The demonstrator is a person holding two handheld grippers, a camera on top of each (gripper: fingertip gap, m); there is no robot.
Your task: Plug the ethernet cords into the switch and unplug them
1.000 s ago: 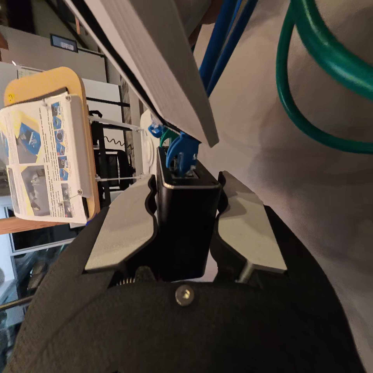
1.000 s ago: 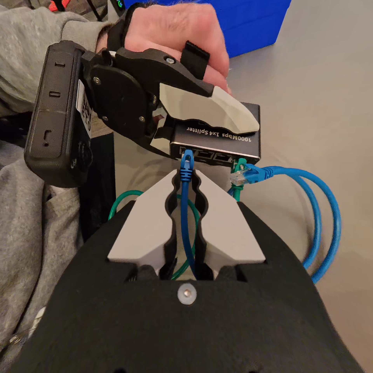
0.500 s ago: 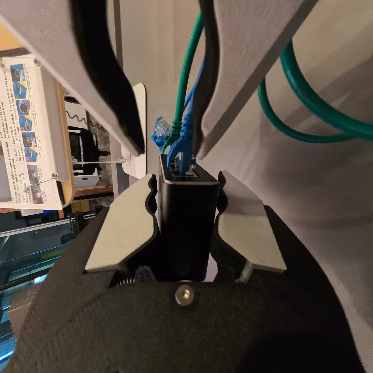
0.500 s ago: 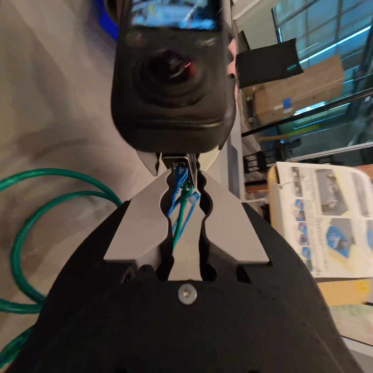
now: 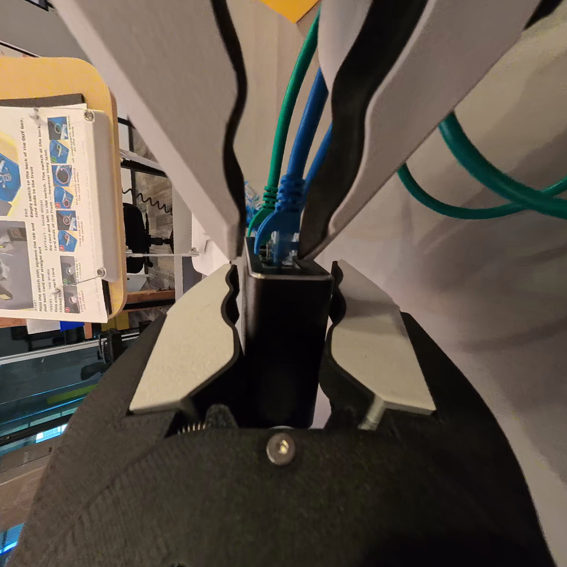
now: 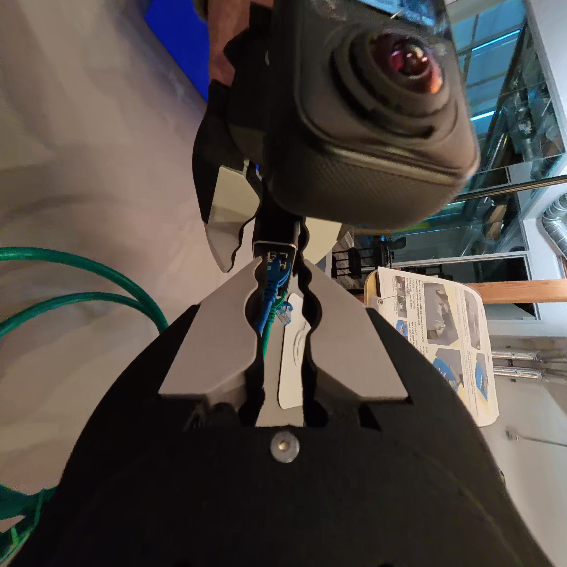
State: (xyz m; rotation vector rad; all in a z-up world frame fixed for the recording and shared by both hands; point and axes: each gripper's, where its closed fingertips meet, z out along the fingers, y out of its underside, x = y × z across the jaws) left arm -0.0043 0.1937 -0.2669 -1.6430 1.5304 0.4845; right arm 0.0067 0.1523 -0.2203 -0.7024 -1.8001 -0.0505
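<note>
My left gripper [image 5: 283,267] is shut on the black switch [image 5: 283,331] and holds it off the table with the port face pointing away from it. A blue ethernet plug [image 5: 283,236] sits in a port, and a green plug [image 5: 267,201] is beside it. A loose blue connector [image 5: 251,196] hangs behind them. My right gripper [image 6: 280,268] is open. Its fingers [image 5: 184,122] straddle the blue plug [image 6: 274,277] right at the switch face [image 6: 274,244]. The right wrist view shows the left gripper's finger [image 6: 230,208] and its camera [image 6: 368,122].
Green cable loops [image 6: 92,276] lie on the grey table [image 6: 92,153]; they also show in the left wrist view [image 5: 475,190]. A blue bin [image 6: 184,46] stands on the table. An instruction sheet on a wooden board [image 5: 61,214] stands beyond the table edge. Some 6 cm of space lies between my two pairs of fingers.
Both grippers rolled about a quarter turn with the switch. My right gripper let go of the blue cord, opened wider and moved up until its fingertips sit at the switch face.
</note>
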